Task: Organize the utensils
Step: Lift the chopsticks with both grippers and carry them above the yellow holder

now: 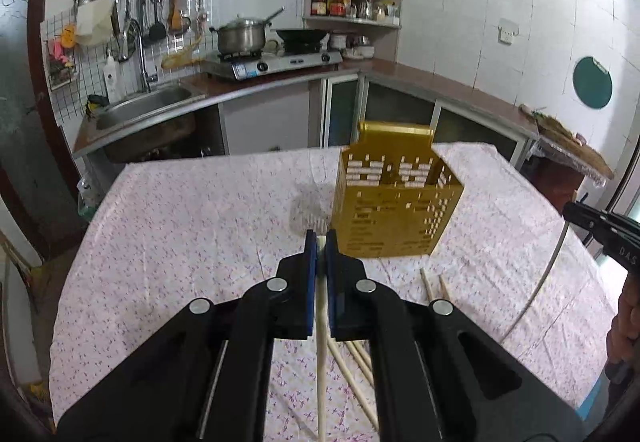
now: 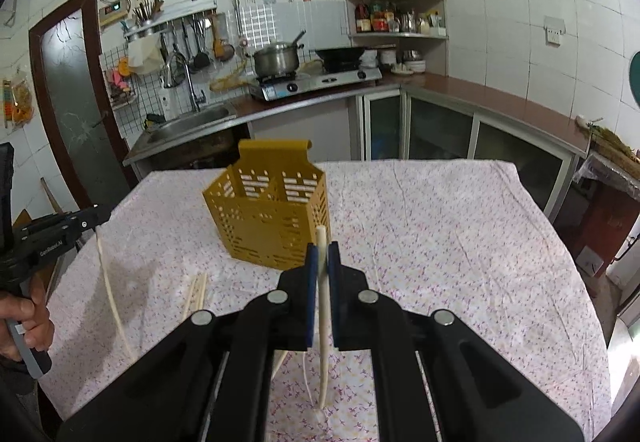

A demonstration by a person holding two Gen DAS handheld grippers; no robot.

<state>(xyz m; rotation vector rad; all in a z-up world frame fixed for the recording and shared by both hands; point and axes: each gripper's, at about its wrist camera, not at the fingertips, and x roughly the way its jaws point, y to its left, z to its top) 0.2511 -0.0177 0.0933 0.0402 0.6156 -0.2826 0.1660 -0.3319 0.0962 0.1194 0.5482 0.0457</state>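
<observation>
Fingers first: the left gripper (image 1: 320,238) is clamped tight on one pale chopstick (image 1: 321,362), which hangs down between its blue pads toward the tablecloth. The right gripper (image 2: 321,250) is squeezed on its own pale chopstick (image 2: 323,322) in the same way, tip poking up just above the pads.

Both sticks are off the table and aimed at the yellow holder (image 2: 272,210), so this looks like the carry, one stick in each hand, with the drop-in to come. From the left gripper the holder stands at about one o'clock, near; from the right gripper it sits at eleven o'clock.

Next, I'd say, each stick has to go up over the rim, stand upright and come down into a compartment. The holder's raised back plate and middle divider will want avoiding, and with both hands converging on one small opening, they could clash.

More loose chopsticks (image 1: 434,288) lie on the floral tablecloth (image 1: 180,222) at the left gripper's four o'clock. A sink and stove sit beyond, well apart.
</observation>
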